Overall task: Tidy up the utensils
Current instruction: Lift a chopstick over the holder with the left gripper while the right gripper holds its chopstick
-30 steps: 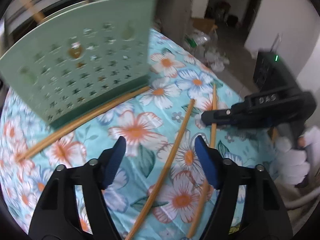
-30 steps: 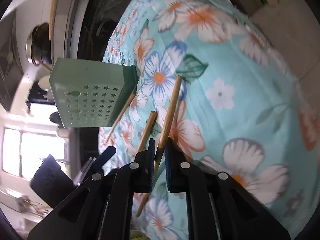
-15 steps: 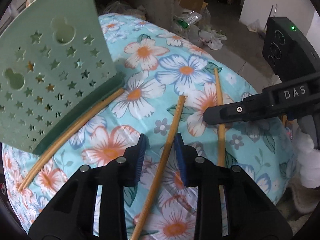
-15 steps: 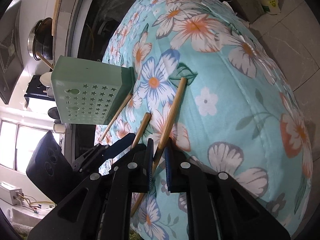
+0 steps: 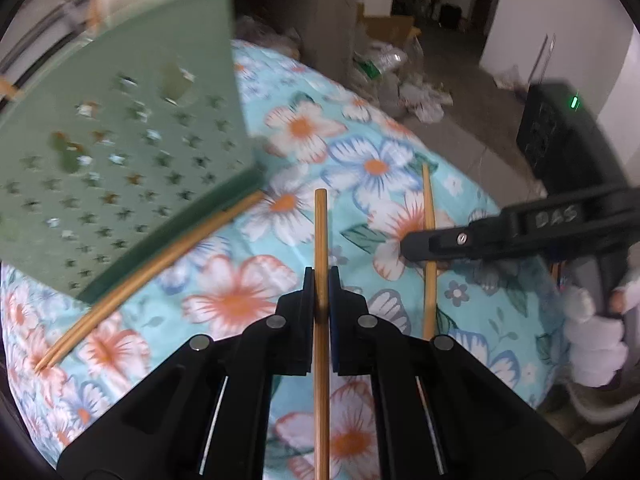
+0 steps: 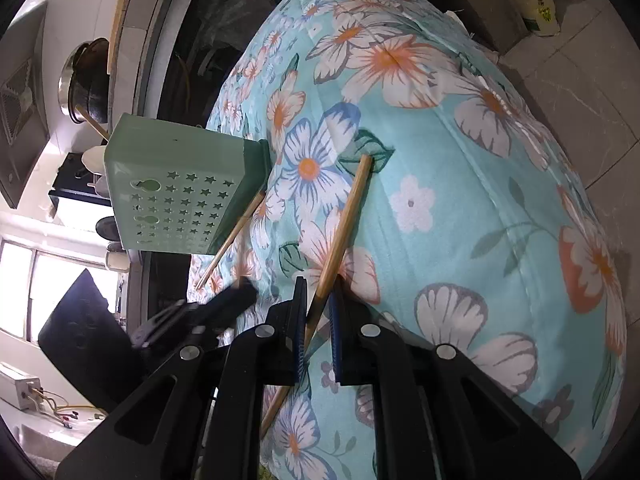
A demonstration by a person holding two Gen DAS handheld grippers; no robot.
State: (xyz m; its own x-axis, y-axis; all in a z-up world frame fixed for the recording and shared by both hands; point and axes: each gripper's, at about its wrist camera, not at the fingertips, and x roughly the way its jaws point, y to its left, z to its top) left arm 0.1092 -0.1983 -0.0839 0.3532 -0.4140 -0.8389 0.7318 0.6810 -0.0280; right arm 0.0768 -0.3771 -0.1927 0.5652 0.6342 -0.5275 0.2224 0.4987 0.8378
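Observation:
A green star-punched utensil holder (image 5: 120,168) stands on the floral tablecloth (image 5: 376,168); it also shows in the right wrist view (image 6: 176,196). My left gripper (image 5: 321,280) is shut on a wooden chopstick (image 5: 321,232), held off the cloth. My right gripper (image 6: 318,292) is shut on another chopstick (image 6: 344,228), which shows in the left wrist view (image 5: 429,240) beside the right gripper's arm (image 5: 480,236). Two more chopsticks (image 5: 160,268) lie against the holder's base, seen too in the right wrist view (image 6: 234,236).
The table is round and its edge drops to a tiled floor (image 6: 592,92) on the right. A dark pot (image 6: 86,80) sits on a counter behind the holder. Bags and clutter (image 5: 400,80) lie on the floor beyond the table.
My left gripper closed from open onto the middle chopstick and lifted it off the cloth. My right gripper stays shut on its chopstick and has risen a little.

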